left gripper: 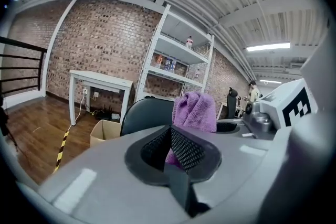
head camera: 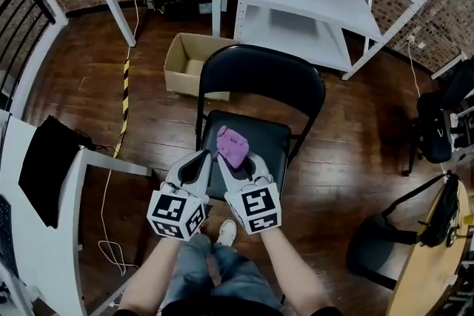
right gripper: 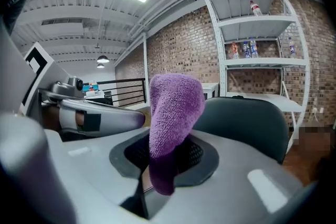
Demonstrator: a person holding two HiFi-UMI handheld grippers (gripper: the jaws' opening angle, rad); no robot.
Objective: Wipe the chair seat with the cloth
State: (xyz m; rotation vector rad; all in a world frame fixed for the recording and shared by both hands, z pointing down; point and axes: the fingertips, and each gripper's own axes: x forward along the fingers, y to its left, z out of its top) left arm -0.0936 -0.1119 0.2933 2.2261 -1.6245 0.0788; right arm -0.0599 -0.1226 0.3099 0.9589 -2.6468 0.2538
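Left gripper [head camera: 201, 159] and right gripper [head camera: 241, 163] both pinch the purple terry cloth [head camera: 232, 146] over the black padded chair seat [head camera: 268, 143]. Wiping apparently unstarted; next, lower the cloth flat onto the near seat.

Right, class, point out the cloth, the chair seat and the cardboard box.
cloth [head camera: 232, 146], head view, its bunched middle.
seat [head camera: 270, 140], head view, bare right half.
box [head camera: 185, 83], head view, near wall.

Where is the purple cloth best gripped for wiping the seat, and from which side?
Grip its bunched lower end, coming from the seat's front edge, as the right claw does. The purple cloth stands up as a soft folded wad, which probably leaves its free upper part to press and wipe with.
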